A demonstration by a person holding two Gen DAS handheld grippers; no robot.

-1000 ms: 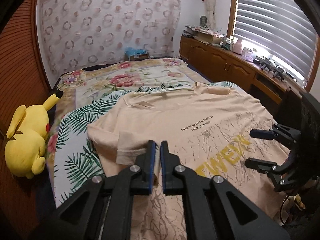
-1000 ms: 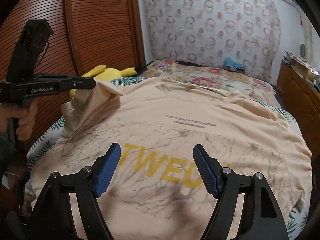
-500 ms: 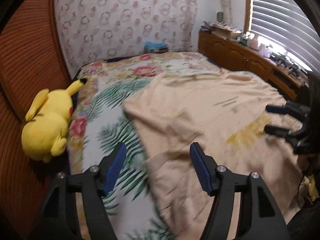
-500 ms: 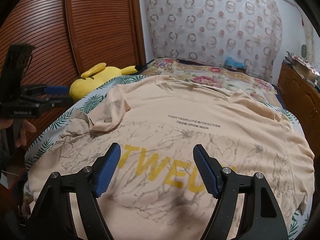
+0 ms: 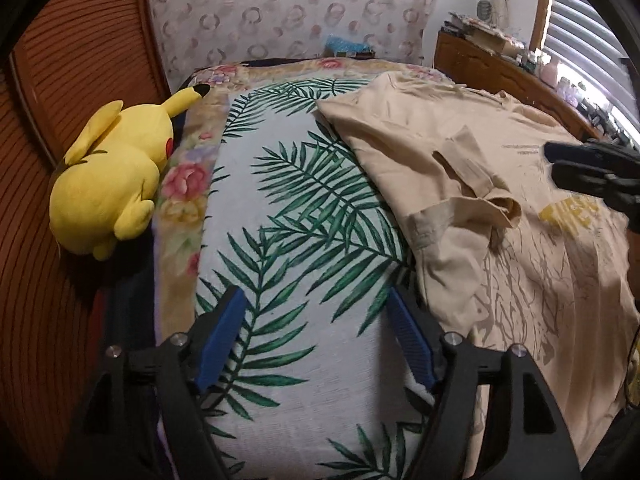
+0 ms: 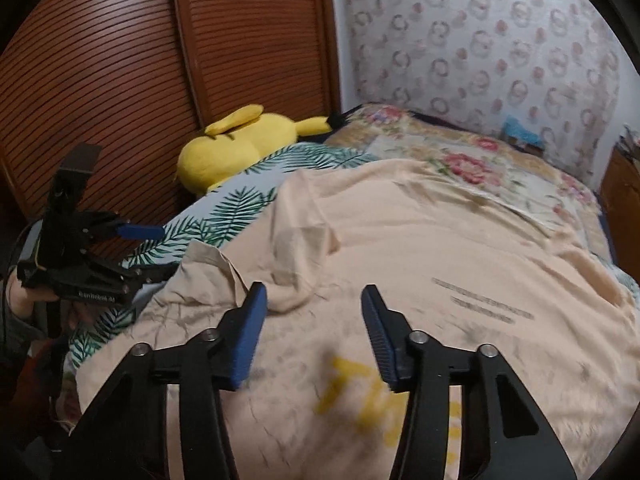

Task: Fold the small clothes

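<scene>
Jaws opening, empty; right's closing, empty.

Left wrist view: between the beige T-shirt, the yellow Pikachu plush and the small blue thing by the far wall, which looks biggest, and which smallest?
1. Beige T-shirt
2. Yellow Pikachu plush
3. Blue thing, though it lies farthest away, so its true size is unsure.

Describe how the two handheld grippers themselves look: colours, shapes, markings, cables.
Both are black frames of angular, triangulated struts with silver bolts. The left gripper and the right gripper each carry two flat, ribbed blue pads as jaws. In the right wrist view, the left unit shows small pale lettering, a boxy black block on top, and a thin dark cable trailing beside it.
</scene>
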